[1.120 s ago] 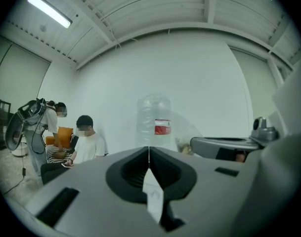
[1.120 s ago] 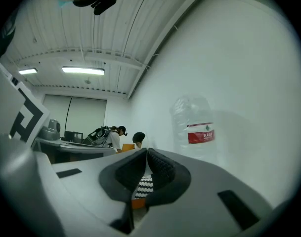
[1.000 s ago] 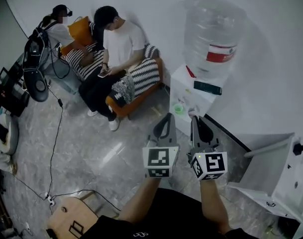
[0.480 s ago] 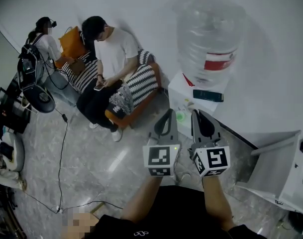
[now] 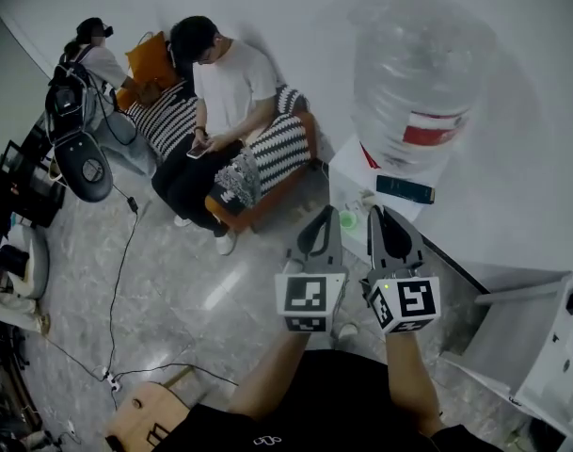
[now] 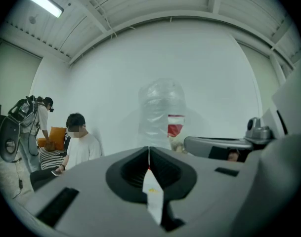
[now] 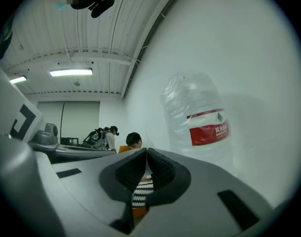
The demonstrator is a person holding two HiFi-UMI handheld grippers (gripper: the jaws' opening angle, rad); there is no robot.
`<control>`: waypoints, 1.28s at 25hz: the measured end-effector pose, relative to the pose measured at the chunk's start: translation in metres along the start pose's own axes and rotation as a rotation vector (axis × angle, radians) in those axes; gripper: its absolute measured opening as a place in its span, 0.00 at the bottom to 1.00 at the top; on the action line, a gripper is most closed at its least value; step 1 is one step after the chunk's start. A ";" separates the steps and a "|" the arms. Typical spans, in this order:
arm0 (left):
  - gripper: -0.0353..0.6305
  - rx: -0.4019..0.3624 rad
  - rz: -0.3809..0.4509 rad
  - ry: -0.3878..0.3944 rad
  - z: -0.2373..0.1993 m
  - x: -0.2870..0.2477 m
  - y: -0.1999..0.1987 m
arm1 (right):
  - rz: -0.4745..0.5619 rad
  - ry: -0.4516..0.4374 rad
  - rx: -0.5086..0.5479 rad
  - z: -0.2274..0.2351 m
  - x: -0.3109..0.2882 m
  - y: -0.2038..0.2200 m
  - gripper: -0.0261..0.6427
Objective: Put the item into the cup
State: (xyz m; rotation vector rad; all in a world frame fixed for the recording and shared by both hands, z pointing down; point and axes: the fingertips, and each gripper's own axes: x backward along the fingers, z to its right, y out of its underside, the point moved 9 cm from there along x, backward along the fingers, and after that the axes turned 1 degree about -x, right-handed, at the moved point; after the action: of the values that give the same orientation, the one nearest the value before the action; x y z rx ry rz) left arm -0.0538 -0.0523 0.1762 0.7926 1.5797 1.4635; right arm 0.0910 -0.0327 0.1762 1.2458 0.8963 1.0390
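A small green cup [image 5: 347,219] stands on the front ledge of a white water dispenser [image 5: 348,170]. A big clear bottle [image 5: 418,73] sits on top of the dispenser. My left gripper [image 5: 321,217] and right gripper [image 5: 381,217] are held side by side in the air, pointing at the dispenser, one on each side of the cup. In the left gripper view the jaws [image 6: 149,154] are shut, tips touching, with the bottle [image 6: 160,112] beyond. The right gripper [image 7: 147,154] is shut too, with the bottle [image 7: 199,125] at its right. I see no item in either.
A dark phone-like slab [image 5: 405,188] lies on the dispenser top. Two people are at an orange sofa [image 5: 267,172] to the left. White furniture [image 5: 540,337] stands at the right and a wooden stool [image 5: 140,422] at the lower left. Cables [image 5: 117,281] run across the floor.
My head view has swung a little, and the dispenser now sits slightly further right. Both grippers stay shut and side by side, still aimed at the dispenser.
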 end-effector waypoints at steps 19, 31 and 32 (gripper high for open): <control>0.07 0.078 -0.202 -0.016 -0.011 -0.028 0.093 | -0.123 0.017 -0.035 0.017 -0.013 0.067 0.06; 0.07 0.178 -0.376 -0.006 -0.002 -0.054 0.220 | -0.324 0.047 -0.082 0.031 -0.014 0.188 0.06; 0.07 0.185 -0.392 -0.003 -0.001 -0.055 0.231 | -0.343 0.044 -0.081 0.030 -0.014 0.200 0.06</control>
State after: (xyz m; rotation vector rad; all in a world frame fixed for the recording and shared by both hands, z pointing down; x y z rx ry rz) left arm -0.0487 -0.0719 0.4129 0.5454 1.7680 1.0460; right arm 0.0910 -0.0509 0.3783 0.9623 1.0491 0.8218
